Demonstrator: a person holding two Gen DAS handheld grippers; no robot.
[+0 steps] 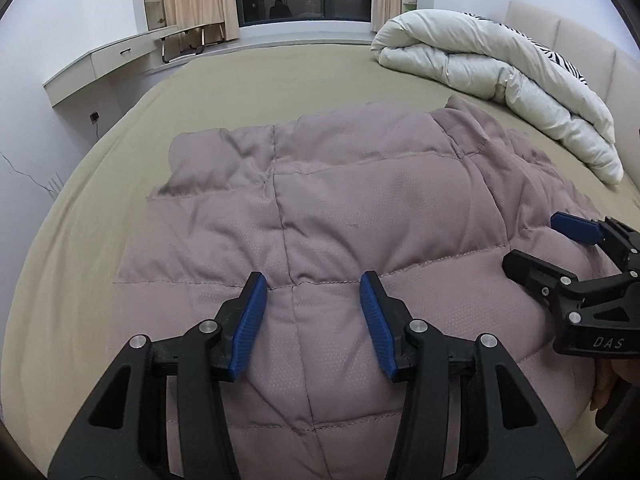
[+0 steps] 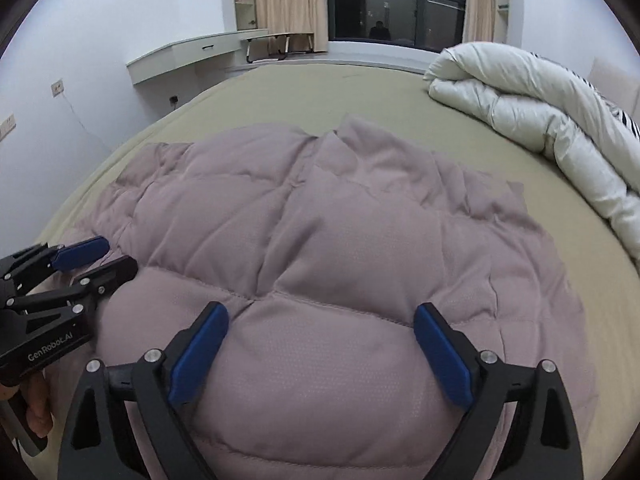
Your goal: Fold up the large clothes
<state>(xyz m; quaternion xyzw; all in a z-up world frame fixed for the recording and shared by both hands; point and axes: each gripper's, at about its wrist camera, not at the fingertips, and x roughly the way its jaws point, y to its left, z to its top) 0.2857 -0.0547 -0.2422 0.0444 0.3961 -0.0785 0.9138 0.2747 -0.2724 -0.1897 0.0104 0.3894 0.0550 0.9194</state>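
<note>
Left wrist view puts your left gripper (image 1: 312, 322) spread wide and empty over the near part of the mauve quilted down jacket (image 1: 320, 208), its blue pads either side of a vertical seam. Your right gripper (image 2: 320, 354) is likewise wide and empty, above a puffed panel beside it. The jacket lies flat in the middle of the olive bed (image 1: 248, 76), reaching toward the near edge. It looks light, soft and springy with a slick shell, so a pinch on loose fabric may slip; a stitched seam or hem is likely the firmer hold. Only the right wrist view shows the jacket's right edge thinning onto the sheet; both show the rolled white duvet (image 2: 532, 116) toward the far right corner.
</note>
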